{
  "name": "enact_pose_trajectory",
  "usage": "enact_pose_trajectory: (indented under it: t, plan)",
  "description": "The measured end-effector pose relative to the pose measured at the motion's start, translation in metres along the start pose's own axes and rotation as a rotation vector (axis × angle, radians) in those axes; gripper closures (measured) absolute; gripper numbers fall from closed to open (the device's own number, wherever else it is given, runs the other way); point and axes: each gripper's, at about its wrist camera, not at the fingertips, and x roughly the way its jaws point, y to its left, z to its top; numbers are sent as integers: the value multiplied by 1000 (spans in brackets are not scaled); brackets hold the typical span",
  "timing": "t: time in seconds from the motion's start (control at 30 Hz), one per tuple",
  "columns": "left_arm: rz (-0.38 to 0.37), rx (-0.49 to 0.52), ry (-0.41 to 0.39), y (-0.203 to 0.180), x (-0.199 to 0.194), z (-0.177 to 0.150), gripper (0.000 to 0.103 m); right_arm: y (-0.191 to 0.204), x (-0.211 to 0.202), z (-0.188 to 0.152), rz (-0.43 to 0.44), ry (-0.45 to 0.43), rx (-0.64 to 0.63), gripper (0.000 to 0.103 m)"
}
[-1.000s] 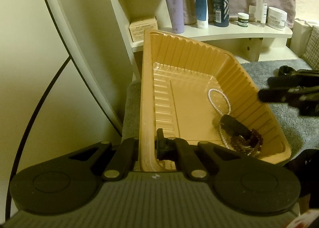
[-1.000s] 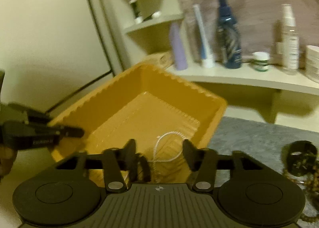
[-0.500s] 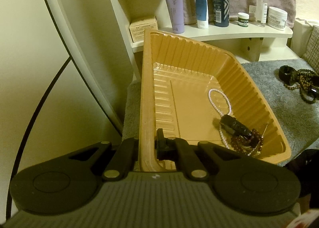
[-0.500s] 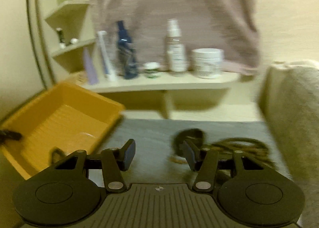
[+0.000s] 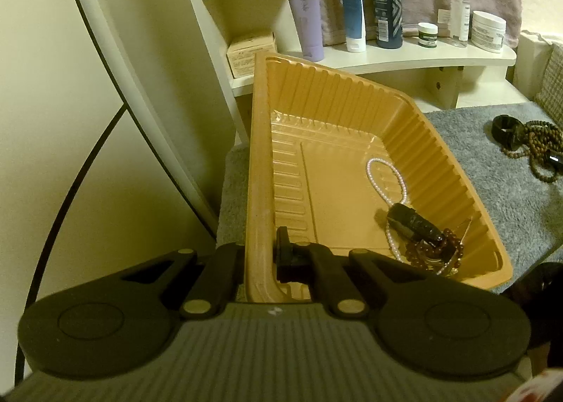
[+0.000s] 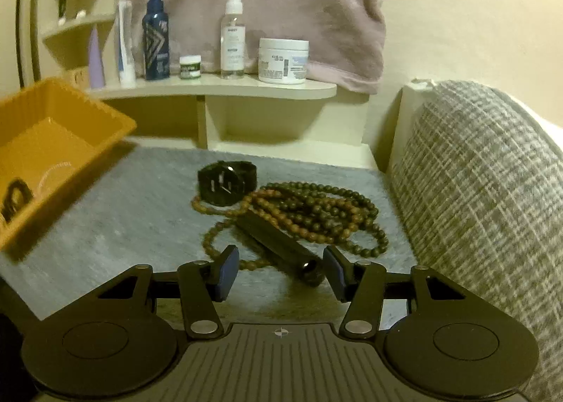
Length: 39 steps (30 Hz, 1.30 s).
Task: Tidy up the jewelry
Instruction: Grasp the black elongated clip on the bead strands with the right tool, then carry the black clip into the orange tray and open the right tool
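Left tool [image 5: 258, 256]: pinches the rim of the orange tray [image 5: 260, 163] tight.
Right tool [image 6: 279, 273]: jaws apart, holding nothing, just over the bead pile.
Tray: holds a pearl string [image 5: 385, 180], a dark band [image 5: 413, 222] and dark beads [image 5: 434, 252].
Grey mat [image 6: 133, 212]: a black watch [image 6: 227, 185] and brown bead strings [image 6: 309, 212] lie touching.

The left claw [image 5: 258, 257] is clamped tight and angled downward, while the right claw [image 6: 279, 273] hangs half-spread.
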Motion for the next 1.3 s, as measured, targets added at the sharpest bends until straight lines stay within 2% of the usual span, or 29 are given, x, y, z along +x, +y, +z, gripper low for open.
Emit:
enact_pose_trajectory:
  t: [0.2, 0.37, 0.43, 0.5, 0.53, 0.73, 1.03, 1.3]
  plan:
    - [1, 1, 0, 0, 0, 0, 101, -10, 20, -1, 31, 29, -31, 50]
    - [2, 3, 0, 0, -1, 1, 101, -19, 26, 5, 80, 56, 36, 51]
    - [3, 5, 0, -1, -1, 1, 101, -18, 24, 5, 79, 68, 39, 68]
    - [2, 4, 0, 0, -1, 0, 101, -12, 21, 5, 83, 84, 25, 79]
    - [3, 5, 0, 0, -1, 0, 101, -9, 20, 4, 82, 92, 21, 82]
    - [1, 7, 1, 0, -1, 1, 101, -5, 11, -1, 88, 118, 94, 84]
    - [2, 3, 0, 1, -1, 1, 101, -3, 19, 3, 84, 97, 58, 83]
    - [0, 6, -1, 1, -1, 1, 101, -5, 9, 7, 75, 67, 112, 84]
